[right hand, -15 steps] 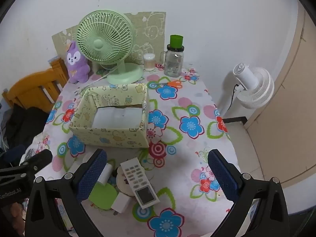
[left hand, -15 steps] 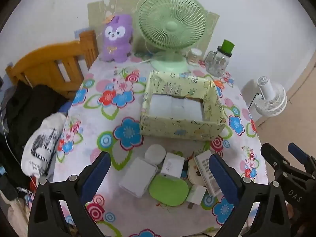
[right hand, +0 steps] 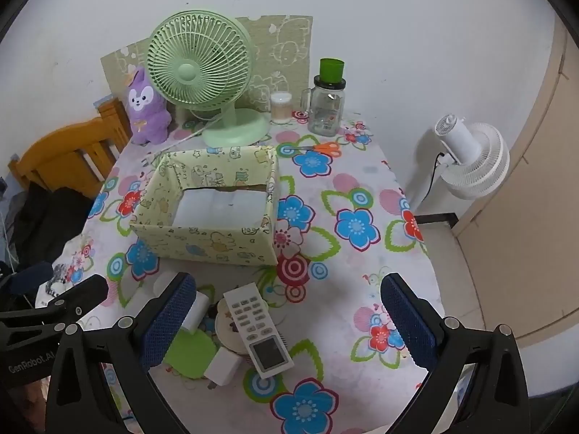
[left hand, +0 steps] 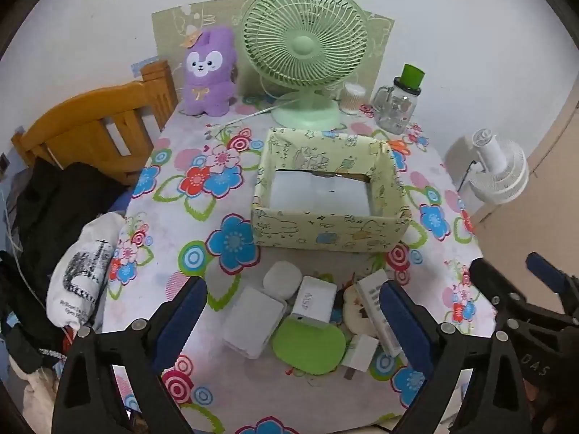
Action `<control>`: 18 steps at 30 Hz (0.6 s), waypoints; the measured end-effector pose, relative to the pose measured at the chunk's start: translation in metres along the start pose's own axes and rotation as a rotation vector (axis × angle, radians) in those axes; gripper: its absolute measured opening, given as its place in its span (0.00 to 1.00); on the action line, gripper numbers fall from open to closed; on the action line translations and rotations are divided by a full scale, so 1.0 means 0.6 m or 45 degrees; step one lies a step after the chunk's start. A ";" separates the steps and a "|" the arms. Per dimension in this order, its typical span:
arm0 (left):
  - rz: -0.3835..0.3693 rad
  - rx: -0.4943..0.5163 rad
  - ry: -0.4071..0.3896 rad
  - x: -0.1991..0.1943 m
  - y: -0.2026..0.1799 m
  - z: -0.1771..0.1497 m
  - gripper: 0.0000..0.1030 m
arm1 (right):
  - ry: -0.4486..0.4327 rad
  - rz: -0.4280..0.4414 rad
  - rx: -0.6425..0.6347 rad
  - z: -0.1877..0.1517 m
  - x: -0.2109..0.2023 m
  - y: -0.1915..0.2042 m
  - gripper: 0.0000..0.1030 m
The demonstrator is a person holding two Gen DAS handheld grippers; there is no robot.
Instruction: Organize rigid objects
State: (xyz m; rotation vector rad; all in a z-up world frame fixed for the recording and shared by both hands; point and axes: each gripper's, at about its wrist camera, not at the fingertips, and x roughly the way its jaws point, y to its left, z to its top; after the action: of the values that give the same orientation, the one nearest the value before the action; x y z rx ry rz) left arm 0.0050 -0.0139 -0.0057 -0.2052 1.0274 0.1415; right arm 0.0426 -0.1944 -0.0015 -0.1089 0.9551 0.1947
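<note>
Two grippers hovered above the near edge of the flowered table (right hand: 362, 188), both with jaws spread wide and nothing between them. Taking the open yellow-green box (left hand: 331, 229) as the landmark: the left gripper (left hand: 293, 311) hung on the near side of it, over a cluster of small rigid things. Nearest the box's front wall lay a round white puck (left hand: 282, 276), with a white adapter marked in grey letters (left hand: 315, 302) just beside it. A flat white square case (left hand: 253, 320) sat a little nearer the camera, touching a green oval lid (left hand: 307, 347). A small white plug (left hand: 360, 354) lay just beside that lid. The right gripper (right hand: 289, 311) hung to the box's near right, over a white remote control (right hand: 257, 329) resting tilted on a round patterned tin (right hand: 228, 332). Behind the box stood a green desk fan (right hand: 202, 72), a purple plush (right hand: 146, 108) and a glass jar with green cap (right hand: 325, 105).
</note>
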 end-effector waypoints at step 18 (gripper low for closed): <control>-0.011 0.006 0.033 0.005 -0.008 -0.002 0.90 | 0.002 0.012 0.005 0.002 0.005 -0.003 1.00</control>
State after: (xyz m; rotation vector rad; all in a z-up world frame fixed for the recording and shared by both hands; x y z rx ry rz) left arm 0.0066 -0.0189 -0.0080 -0.2078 1.0527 0.1288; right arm 0.0454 -0.1958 -0.0033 -0.1011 0.9574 0.2018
